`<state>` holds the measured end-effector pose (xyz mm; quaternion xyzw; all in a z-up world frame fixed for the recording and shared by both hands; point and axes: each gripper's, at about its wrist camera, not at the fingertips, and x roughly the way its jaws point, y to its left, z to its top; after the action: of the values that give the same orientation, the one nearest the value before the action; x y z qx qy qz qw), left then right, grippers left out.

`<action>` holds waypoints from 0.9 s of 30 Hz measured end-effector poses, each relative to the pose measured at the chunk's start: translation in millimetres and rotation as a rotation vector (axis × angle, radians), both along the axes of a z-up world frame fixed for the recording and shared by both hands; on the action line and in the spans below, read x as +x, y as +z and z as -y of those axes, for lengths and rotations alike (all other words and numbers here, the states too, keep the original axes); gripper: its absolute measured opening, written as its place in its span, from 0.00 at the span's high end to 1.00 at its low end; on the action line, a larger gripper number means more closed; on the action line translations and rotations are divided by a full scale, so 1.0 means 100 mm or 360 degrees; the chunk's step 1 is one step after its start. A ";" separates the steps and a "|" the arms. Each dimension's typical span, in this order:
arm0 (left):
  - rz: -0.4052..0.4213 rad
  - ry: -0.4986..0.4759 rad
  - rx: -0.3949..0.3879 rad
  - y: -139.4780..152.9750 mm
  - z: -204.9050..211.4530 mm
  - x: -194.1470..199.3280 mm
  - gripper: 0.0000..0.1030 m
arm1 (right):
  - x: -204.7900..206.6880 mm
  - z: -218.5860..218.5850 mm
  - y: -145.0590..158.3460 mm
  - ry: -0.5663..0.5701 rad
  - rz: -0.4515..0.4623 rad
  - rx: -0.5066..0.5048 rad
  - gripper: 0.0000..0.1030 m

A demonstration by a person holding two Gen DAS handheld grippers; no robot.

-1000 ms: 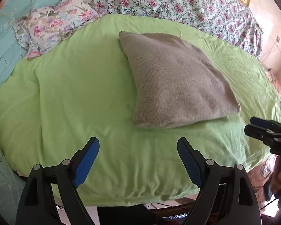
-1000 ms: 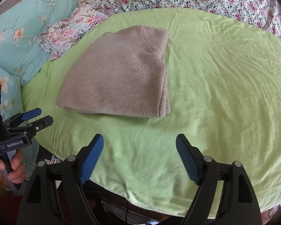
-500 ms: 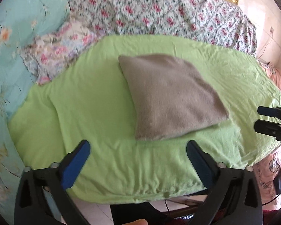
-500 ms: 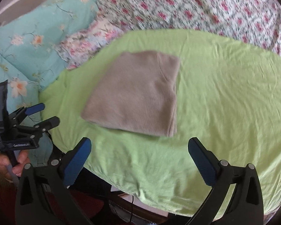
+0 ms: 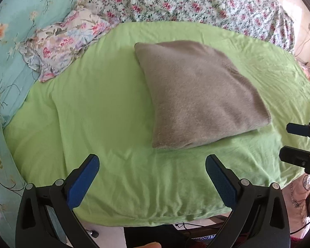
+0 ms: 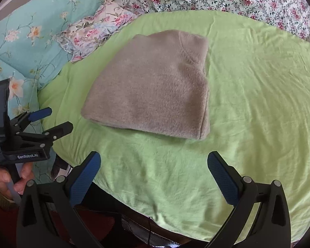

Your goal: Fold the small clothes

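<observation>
So both tongs just popped fully wide: left gripper (image 5: 152, 165) and right gripper (image 6: 154, 162) are spread with nothing between the pads. The grey knit sweater (image 5: 198, 97) lies folded flat on the green sheet (image 5: 97, 111), ahead of both and untouched. Looks like this fold's done.

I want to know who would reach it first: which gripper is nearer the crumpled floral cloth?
Left. The left gripper hangs off the bed's edge on the floral cloth's side; the right gripper is farther over.
</observation>
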<state>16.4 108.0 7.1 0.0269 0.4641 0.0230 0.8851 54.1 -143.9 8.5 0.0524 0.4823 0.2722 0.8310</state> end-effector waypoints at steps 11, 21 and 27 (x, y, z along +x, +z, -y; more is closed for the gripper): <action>0.0052 0.0011 0.0075 0.11 0.06 0.16 0.00 | 0.33 -0.07 0.01 -0.0021 -0.0002 -0.0010 0.00; 0.0096 0.0021 0.0093 0.21 0.09 0.32 0.00 | 0.60 -0.20 0.14 0.0015 0.0073 -0.0074 0.00; 0.0124 0.0036 0.0094 0.28 0.09 0.39 0.00 | 0.69 -0.29 0.19 0.0026 0.0082 -0.0091 0.00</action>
<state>55.1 98.9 34.7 0.0467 0.4286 0.0476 0.9010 123.0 -114.9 27.4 0.0177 0.4686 0.2665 0.8420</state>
